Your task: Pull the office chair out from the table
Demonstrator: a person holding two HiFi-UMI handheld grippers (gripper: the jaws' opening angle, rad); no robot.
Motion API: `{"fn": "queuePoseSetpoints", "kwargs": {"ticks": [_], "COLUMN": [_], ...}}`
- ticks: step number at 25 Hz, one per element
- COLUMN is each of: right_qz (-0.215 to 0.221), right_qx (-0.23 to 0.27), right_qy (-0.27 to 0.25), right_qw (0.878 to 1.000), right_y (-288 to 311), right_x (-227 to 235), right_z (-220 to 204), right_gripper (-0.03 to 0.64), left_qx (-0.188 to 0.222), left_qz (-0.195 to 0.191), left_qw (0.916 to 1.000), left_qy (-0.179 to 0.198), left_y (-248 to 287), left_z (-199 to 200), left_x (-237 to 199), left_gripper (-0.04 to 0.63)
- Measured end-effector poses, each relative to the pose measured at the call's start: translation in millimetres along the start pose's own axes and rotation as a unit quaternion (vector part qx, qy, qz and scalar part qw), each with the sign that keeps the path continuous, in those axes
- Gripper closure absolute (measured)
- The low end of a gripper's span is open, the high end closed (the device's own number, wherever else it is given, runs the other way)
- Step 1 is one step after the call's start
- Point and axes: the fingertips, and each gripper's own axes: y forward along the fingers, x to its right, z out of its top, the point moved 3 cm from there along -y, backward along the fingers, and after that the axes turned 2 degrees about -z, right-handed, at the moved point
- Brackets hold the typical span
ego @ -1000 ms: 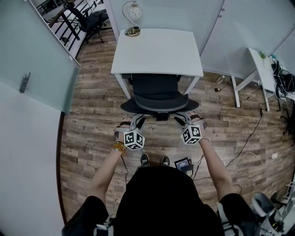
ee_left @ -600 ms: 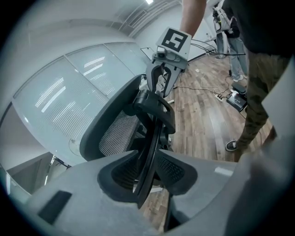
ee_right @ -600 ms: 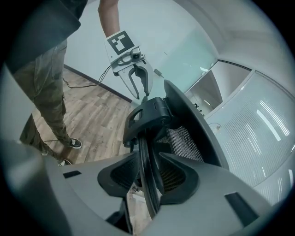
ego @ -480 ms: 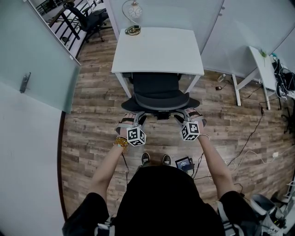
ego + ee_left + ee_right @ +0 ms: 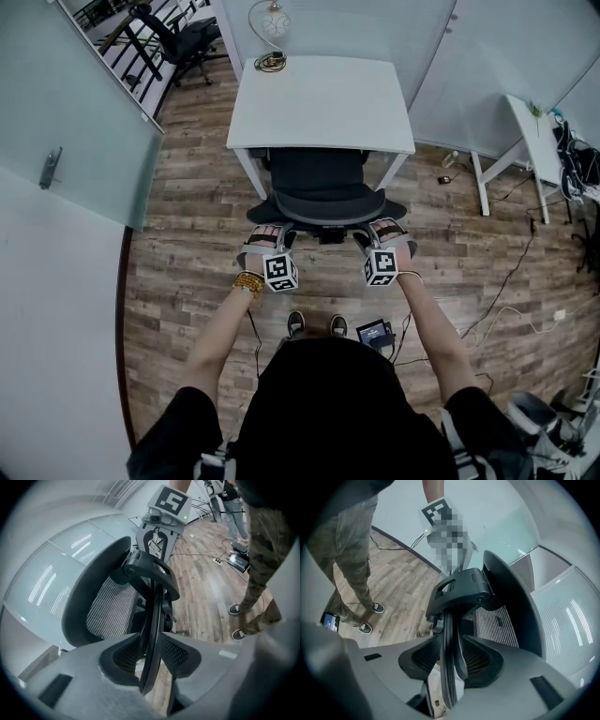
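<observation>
Wood-plank floor (image 5: pixel 178 281) runs through the room, and a frosted glass partition (image 5: pixel 75 122) stands well off to the outer side of the left gripper (image 5: pixel 269 236). Straight ahead of both grippers, past the office chair (image 5: pixel 323 187), is the white table (image 5: pixel 319 103). A second white table (image 5: pixel 527 141) stands well apart on the outer side of the right gripper (image 5: pixel 382 232). That office chair sits directly in front of the two grippers, its seat partly under the table's near edge and its backrest turned toward the person. Each gripper reaches down onto the top of the backrest, the left one near its left end, the right one near its right end. Both pairs of jaws have just been opening and stand spread, with the thin black rim of the backrest running between the pads and the mesh panel just beside it. Behind the grippers, by the person's shoes (image 5: pixel 294 323), a small dark device (image 5: pixel 373 333) lies on the floor, with cables (image 5: pixel 506 272) trailing off on the right gripper's side. A beaded bracelet (image 5: pixel 244 281) circles the wrist just behind the left gripper
</observation>
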Motion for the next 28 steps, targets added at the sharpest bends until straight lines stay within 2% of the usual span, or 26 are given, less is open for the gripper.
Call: {"fn": "queuePoseSetpoints", "kwargs": {"ticks": [12, 28], "right_qz": [0.016, 0.026], "right_qx": [-0.039, -0.061], "right_qy": [-0.039, -0.042], "right_qw": [0.998, 0.997], "right_y": [22, 38], "right_x": [-9, -16], "right_z": [-4, -12], "right_gripper": [0.483, 0.489], "left_qx": [-0.019, -0.034], "left_qz": [-0.017, -0.042], "left_qw": [0.9996, 0.9984], "left_qy": [0.014, 0.016], "left_y": [15, 30], "left_z": [-7, -10], "left_x": [4, 7], "left_gripper": [0.476, 0.471]}}
